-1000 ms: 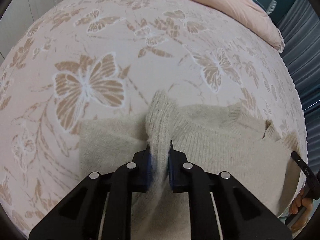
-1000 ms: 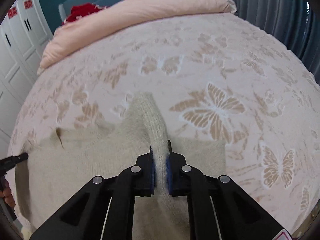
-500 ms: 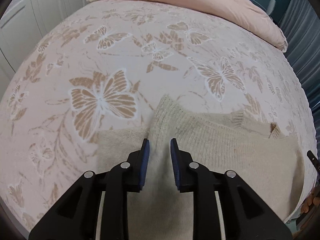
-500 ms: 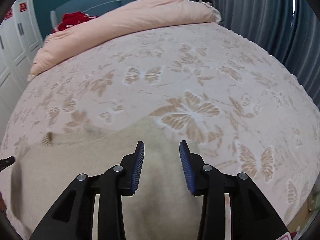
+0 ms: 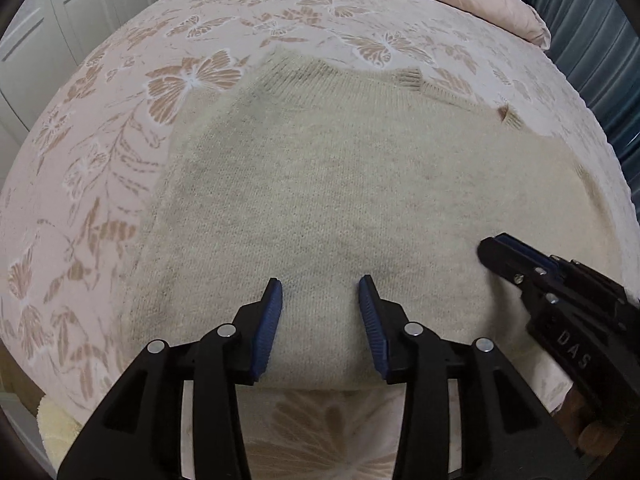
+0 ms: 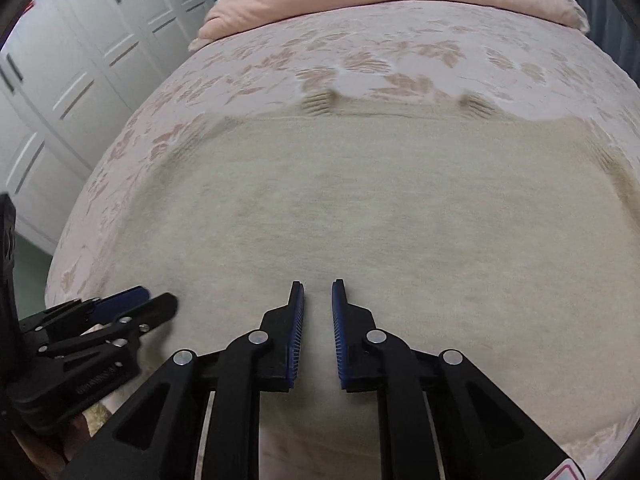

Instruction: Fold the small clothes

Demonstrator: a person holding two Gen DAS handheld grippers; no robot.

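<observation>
Fuzzy cream knit sweater (image 5: 360, 184), flat on butterfly-print bedspread (image 5: 100, 152).

My left gripper (image 5: 320, 308): matt black plastic, ribbed blue pads (image 5: 269, 320), bright metal screws. Sweater (image 5: 360, 208): fuzzy beige knit. Bedspread (image 5: 100, 160): smooth printed cloth.

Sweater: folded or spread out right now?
Folded. The sweater lies as a flat rectangle with sleeve cuffs tucked at its far edge; both grippers are open, holding nothing.
</observation>
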